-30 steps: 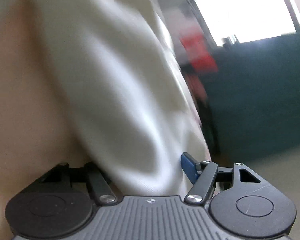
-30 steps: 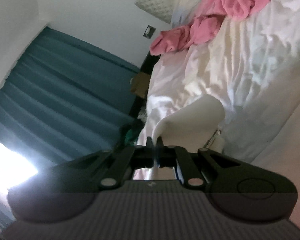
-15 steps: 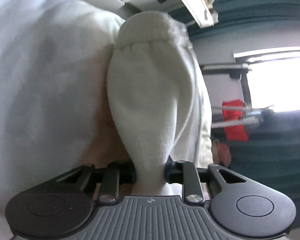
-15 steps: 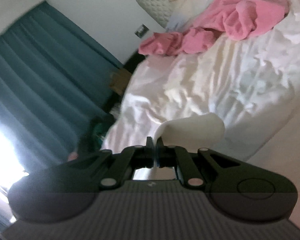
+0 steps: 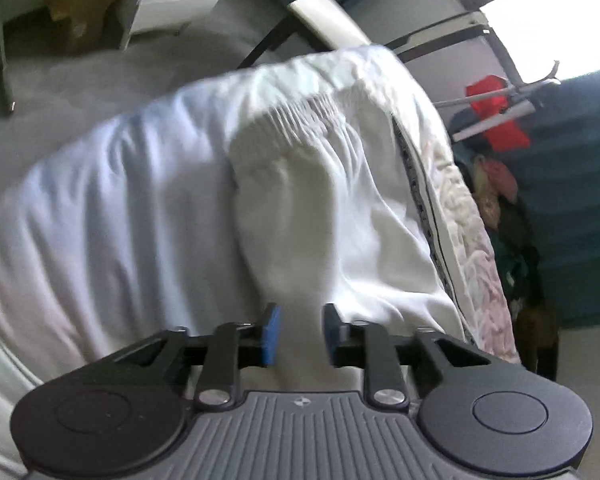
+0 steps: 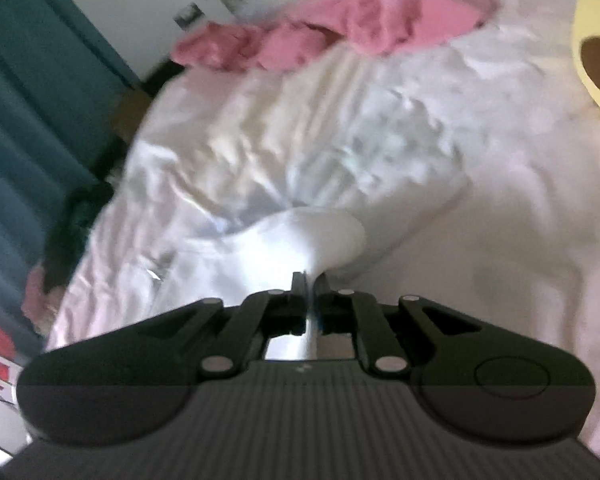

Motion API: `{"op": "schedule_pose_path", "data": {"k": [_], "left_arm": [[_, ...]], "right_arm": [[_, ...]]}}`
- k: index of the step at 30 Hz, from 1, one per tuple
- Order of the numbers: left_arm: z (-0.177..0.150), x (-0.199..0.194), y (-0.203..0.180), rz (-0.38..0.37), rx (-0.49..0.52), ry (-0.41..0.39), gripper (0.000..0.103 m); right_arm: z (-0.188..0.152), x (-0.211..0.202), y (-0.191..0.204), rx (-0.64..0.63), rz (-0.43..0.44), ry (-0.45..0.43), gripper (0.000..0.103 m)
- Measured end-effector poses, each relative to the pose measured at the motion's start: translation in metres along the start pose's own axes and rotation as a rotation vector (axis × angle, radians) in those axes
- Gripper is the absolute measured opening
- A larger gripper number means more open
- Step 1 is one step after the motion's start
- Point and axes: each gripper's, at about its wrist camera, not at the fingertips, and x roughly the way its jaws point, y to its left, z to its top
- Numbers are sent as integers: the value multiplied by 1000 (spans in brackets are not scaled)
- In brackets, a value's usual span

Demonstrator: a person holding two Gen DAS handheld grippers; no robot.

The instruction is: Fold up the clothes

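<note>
A white sock (image 5: 296, 216) with a ribbed cuff hangs in front of the bed's side in the left wrist view. My left gripper (image 5: 299, 334) is shut on the sock, its blue pads (image 5: 271, 334) pressing the fabric from both sides. In the right wrist view my right gripper (image 6: 309, 286) is shut on the other end of the white sock (image 6: 320, 236), which bulges just beyond the fingertips above the rumpled white bed sheet (image 6: 340, 140). The stretch of sock between the two grippers is hidden.
A pink garment (image 6: 324, 36) lies at the far end of the bed. A yellow cushion (image 6: 596, 48) sits at the right edge. Teal curtains (image 6: 28, 92) hang left of the bed. The left wrist view shows grey floor (image 5: 100, 76), a red item on a rack (image 5: 496, 112) and the mattress edge (image 5: 460, 232).
The left gripper closed on the sock and swung so the bed's side and floor now show. The right gripper kept its hold and moved over the bed, the view tilting toward the sheet.
</note>
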Motion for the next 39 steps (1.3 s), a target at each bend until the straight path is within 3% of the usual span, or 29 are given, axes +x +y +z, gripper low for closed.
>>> {"op": "schedule_pose_path", "data": {"k": [2, 4, 5, 8, 11, 13, 16, 21, 24, 26, 28, 31, 34, 39], "left_arm": [[12, -5, -2, -5, 80, -69, 61], [29, -3, -14, -8, 142, -127, 68], [36, 5, -26, -15, 179, -146, 73], [66, 31, -55, -6, 291, -219, 78], [101, 72, -83, 59, 403, -286, 81], [123, 102, -102, 90, 478, -287, 81], [155, 164, -123, 106, 476, -185, 81], [186, 245, -135, 85, 448, 24, 72], [182, 277, -143, 181, 511, 33, 62], [179, 281, -149, 228, 527, -14, 49], [175, 272, -163, 246, 559, -115, 37], [171, 247, -192, 236, 608, -268, 34], [175, 235, -222, 275, 605, -378, 33], [200, 239, -257, 334, 491, -520, 33]], "right_arm": [[0, 1, 1, -19, -47, -1, 33], [-1, -11, 10, -74, -83, -88, 70], [-2, -18, 14, -102, -101, -132, 74], [0, -45, 23, -129, -120, -317, 74], [-4, -67, 29, -132, -44, -431, 76], [-9, -73, 35, -155, 62, -421, 76], [-21, -67, 47, -199, 210, -333, 75], [-44, -32, 80, -272, 213, -200, 75], [-62, -15, 99, -264, 210, -151, 75], [-80, -5, 113, -290, 214, -104, 75], [-100, -3, 131, -370, 235, -60, 74], [-113, -12, 143, -452, 291, -74, 73], [-119, -20, 146, -489, 318, -102, 74], [-116, -13, 148, -483, 299, -111, 74]]}}
